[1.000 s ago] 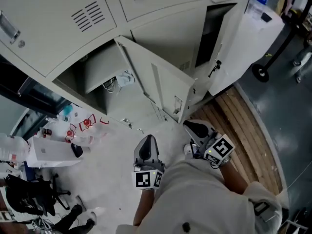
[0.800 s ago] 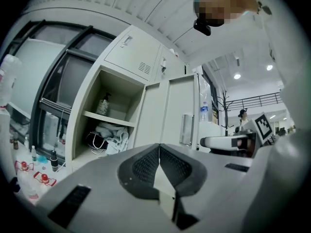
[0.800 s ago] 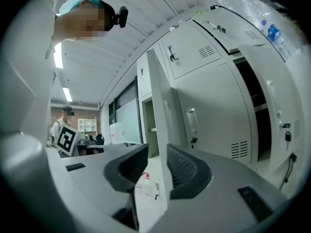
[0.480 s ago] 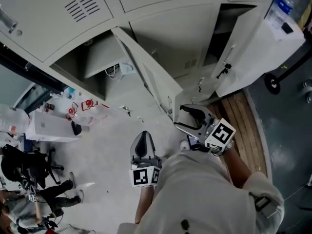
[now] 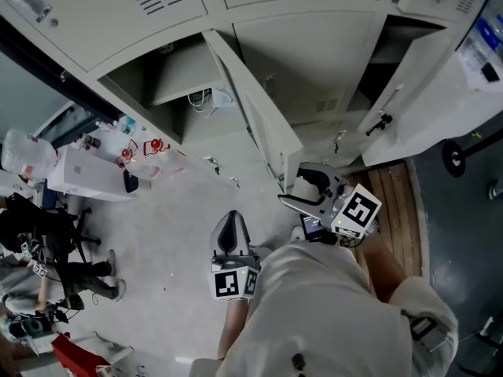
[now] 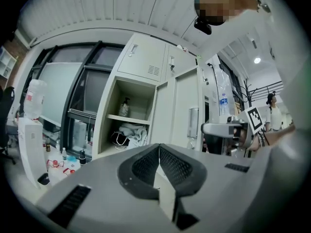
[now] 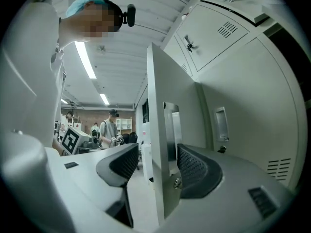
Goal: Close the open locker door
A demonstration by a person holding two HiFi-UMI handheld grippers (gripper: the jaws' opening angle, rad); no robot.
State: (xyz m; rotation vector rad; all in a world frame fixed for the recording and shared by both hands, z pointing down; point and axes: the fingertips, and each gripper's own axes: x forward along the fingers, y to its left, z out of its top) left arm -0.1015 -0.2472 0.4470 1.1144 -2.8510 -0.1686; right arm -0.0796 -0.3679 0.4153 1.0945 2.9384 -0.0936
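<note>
At 1 o'clock from the head view's centre, the right hand-held gripper (image 5: 302, 188) is seen with its jaws apart. The free edge of the open locker door (image 5: 263, 124) stands between them, with a gap on one side. The left hand-held gripper (image 5: 233, 225), at 6 o'clock from the door, is closed on nothing. The door is swung well out from its locker compartment (image 5: 169, 93).

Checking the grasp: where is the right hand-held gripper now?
Head view, right of centre: the right hand-held gripper sits at the free edge of the open locker door, which stands between its parted jaws.
</note>
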